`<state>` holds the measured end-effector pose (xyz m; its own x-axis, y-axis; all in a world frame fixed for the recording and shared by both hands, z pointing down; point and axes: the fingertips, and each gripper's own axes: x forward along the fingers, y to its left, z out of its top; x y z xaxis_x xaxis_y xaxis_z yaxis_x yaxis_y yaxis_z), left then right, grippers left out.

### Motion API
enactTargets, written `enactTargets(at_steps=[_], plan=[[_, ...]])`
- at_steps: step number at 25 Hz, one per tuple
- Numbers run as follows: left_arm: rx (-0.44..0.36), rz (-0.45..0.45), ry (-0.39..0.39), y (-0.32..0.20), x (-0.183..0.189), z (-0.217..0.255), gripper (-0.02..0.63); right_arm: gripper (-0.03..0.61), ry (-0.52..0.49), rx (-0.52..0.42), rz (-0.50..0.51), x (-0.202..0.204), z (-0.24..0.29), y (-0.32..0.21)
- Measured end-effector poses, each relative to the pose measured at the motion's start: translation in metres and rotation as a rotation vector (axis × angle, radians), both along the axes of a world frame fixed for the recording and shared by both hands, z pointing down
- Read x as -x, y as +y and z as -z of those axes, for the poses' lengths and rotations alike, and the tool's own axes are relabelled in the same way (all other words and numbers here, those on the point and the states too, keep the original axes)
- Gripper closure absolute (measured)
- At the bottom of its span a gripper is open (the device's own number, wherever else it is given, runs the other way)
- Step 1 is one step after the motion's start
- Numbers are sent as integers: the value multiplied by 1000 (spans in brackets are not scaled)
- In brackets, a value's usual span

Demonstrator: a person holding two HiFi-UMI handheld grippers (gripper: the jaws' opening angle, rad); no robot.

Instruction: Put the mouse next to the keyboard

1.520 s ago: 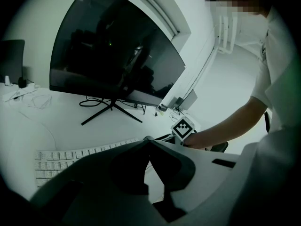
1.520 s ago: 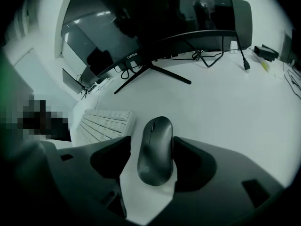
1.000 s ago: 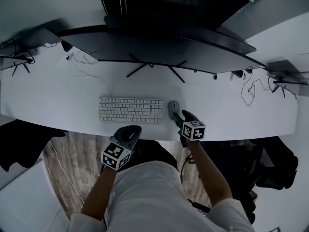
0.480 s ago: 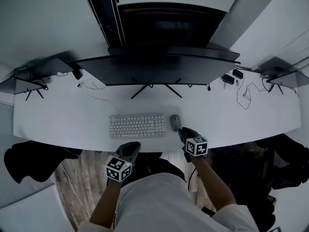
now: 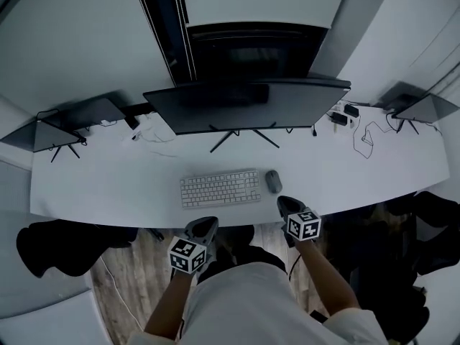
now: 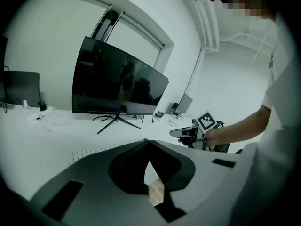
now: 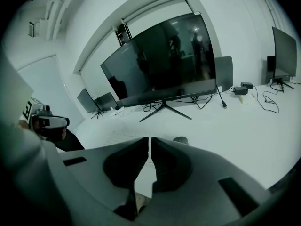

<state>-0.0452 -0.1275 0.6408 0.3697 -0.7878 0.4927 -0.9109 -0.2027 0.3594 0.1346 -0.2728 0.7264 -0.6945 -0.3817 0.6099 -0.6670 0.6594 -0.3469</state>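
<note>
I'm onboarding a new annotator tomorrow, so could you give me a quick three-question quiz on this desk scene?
1. Multiple choice: seen from the head view, where does the mouse lie relative to the keyboard?
A) at its left end
B) at its right end
C) on top of its keys
2. True or false: the keyboard is black.
3. Short answer: what stands on the desk directly behind the keyboard?

Key
1. B
2. False: it is white.
3. The wide dark monitor on its splayed stand.
</note>
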Motion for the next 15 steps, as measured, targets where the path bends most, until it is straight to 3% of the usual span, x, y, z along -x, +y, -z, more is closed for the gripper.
enactTargets(at_steps=[8, 15], plan=[[-52, -9, 27, 46, 7, 17, 595, 540, 6, -69, 23, 5, 38, 55], [-95, -35, 45, 78, 1, 37, 595, 538, 20, -100, -48, -18, 76, 97]])
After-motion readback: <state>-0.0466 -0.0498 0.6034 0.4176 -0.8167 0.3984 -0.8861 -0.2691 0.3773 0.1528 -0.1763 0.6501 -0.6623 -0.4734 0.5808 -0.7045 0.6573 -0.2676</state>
